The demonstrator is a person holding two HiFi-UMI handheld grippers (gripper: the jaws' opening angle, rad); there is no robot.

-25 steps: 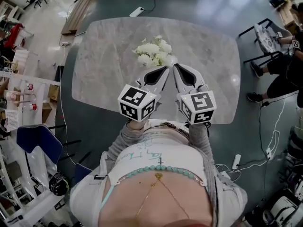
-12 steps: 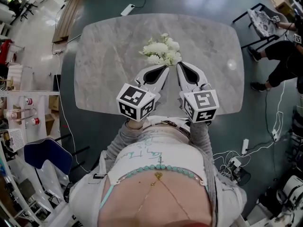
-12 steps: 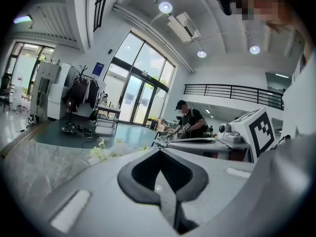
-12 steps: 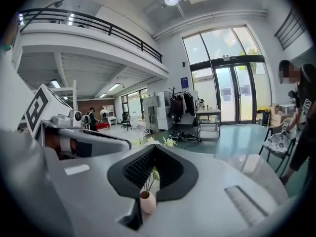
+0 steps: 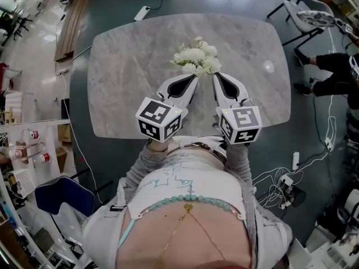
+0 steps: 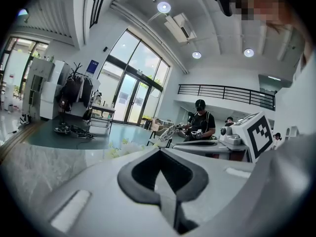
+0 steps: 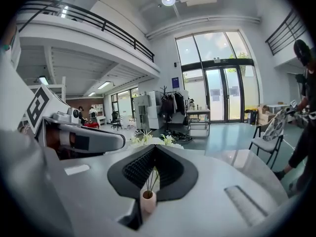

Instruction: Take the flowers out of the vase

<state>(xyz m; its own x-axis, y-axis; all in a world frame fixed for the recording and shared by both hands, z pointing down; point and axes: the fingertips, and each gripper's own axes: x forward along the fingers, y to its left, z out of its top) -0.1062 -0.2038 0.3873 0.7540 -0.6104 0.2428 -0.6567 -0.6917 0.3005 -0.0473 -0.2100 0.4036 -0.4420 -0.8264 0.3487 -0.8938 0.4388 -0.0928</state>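
Just beside the flowers, left gripper and right gripper sit clenched, empty.

Flowers mid-tabletop, both grippers just in front.
Flowers stand in vase on tabletop, a bit past centre toward the far edge. Left gripper and right gripper sit side by side on the near side, tips close to the blooms; vase straight ahead of right gripper. Chair stands off the far right corner, power strip behind the far edge.
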